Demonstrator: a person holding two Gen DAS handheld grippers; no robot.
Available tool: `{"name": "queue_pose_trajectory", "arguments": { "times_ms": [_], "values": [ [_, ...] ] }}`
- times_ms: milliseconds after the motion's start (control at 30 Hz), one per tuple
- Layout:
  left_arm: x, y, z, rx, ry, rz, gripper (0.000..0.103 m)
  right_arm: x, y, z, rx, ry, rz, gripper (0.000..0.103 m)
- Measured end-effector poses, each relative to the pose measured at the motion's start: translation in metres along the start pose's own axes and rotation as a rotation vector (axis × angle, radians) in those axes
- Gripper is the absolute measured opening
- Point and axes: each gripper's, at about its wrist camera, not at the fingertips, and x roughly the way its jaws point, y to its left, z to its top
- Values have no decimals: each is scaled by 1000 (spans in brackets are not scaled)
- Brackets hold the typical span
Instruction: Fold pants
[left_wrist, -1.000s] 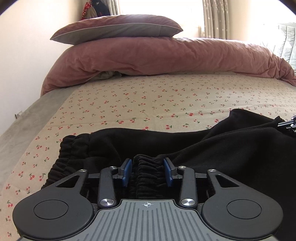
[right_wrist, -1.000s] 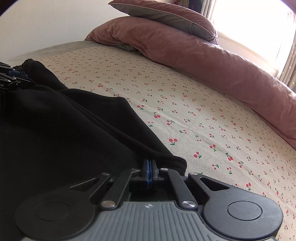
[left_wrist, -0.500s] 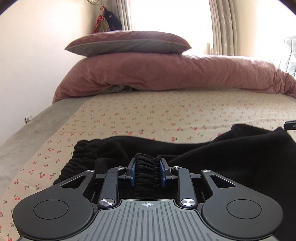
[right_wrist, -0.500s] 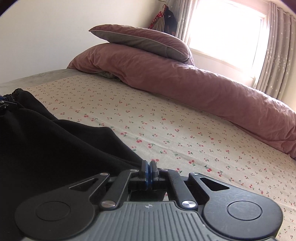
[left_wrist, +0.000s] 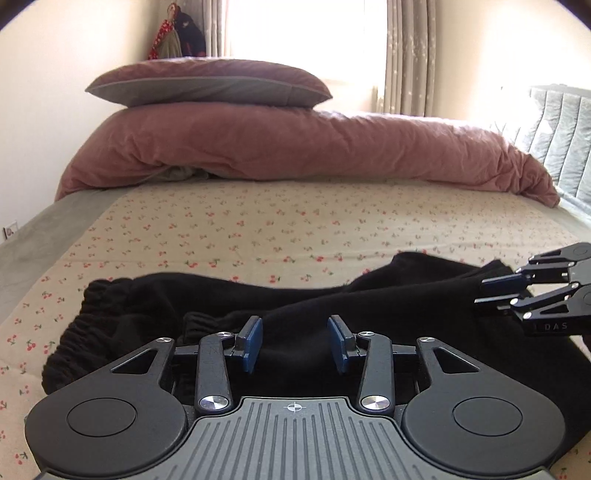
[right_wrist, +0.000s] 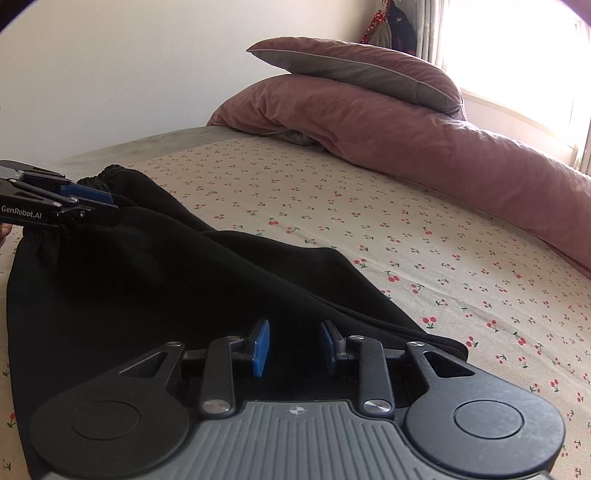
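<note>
Black pants (left_wrist: 406, 314) lie folded lengthwise across the cherry-print bed sheet (left_wrist: 258, 229), elastic waistband (left_wrist: 99, 306) bunched at the left. My left gripper (left_wrist: 294, 343) hovers over the waist end. Its jaws are opening, and the blue pads (left_wrist: 251, 341) stand clear of the cloth lying between them. My right gripper (right_wrist: 294, 347) is over the leg end of the pants (right_wrist: 147, 295). Its jaws are also opening, with fabric under them and nothing pinched. Each gripper shows in the other's view: the right gripper (left_wrist: 480, 293) and the left gripper (right_wrist: 112, 206).
A pink duvet (left_wrist: 295, 147) is heaped along the far side of the bed with a pillow (left_wrist: 207, 83) on top. A grey quilted headboard (left_wrist: 561, 122) stands at the right. Bare sheet stretches between the pants and the duvet.
The left gripper has let go of the bunched waistband and its pads have spread. The right gripper, shut on the leg hem before, has opened and drawn back a little.
</note>
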Motion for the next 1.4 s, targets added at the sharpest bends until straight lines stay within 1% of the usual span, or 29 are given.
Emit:
{"name": "queue_pose_trajectory", "arguments": {
  "times_ms": [33, 67, 133, 200, 267, 333, 367, 400, 433, 500, 567, 600, 633, 700, 833, 1000, 1133, 1233, 1333, 1400],
  "values": [
    [10, 2, -4, 8, 42, 39, 39, 7, -3, 0, 4, 15, -8, 29],
    [17, 4, -7, 5, 61, 56, 39, 13, -8, -1, 14, 28, -18, 29],
    [23, 7, -9, -5, 77, 66, 39, 17, -15, -1, 33, 42, -40, 36],
    [18, 5, -9, -25, 72, 82, 37, 13, -19, 1, 65, 51, -61, 36],
    [9, 2, -9, -39, 58, 82, 37, 1, -18, -1, 69, 44, -88, 37],
    [-2, -1, -5, -58, 42, 56, 41, -11, -21, -2, 79, 42, -75, 40],
    [-8, -3, -3, -68, 33, 37, 44, -18, -23, -3, 89, 43, -63, 40],
    [-13, -6, -2, -75, 25, 21, 51, -25, -25, -3, 97, 46, -59, 42],
    [-19, -10, 0, -82, 13, 0, 54, -31, -26, -4, 103, 51, -60, 45],
    [-29, -20, 0, -86, 4, -30, 67, -42, -29, -7, 115, 68, -65, 48],
    [-32, -35, -1, -79, 31, -69, 73, -51, -32, -11, 134, 83, -59, 55],
    [-32, -41, -3, -78, 40, -81, 75, -56, -34, -15, 150, 91, -57, 63],
    [-31, -48, -6, -77, 53, -93, 76, -60, -36, -19, 168, 99, -57, 67],
    [-29, -61, -13, -78, 81, -104, 85, -65, -38, -27, 202, 123, -47, 67],
    [-20, -81, -24, -55, 134, -121, 86, -68, -41, -46, 261, 176, -17, 69],
    [-18, -95, -32, 2, 144, -127, 91, -77, -37, -58, 279, 187, 0, 72],
    [-13, -99, -38, 34, 188, -127, 91, -83, -41, -62, 335, 207, 60, 73],
    [-13, -101, -41, 62, 203, -120, 94, -83, -43, -66, 382, 235, 99, 74],
    [-16, -99, -39, 44, 219, -134, 94, -88, -43, -69, 409, 241, 125, 74],
    [-21, -96, -38, 24, 213, -152, 94, -92, -43, -71, 441, 251, 151, 73]
  ]
}}
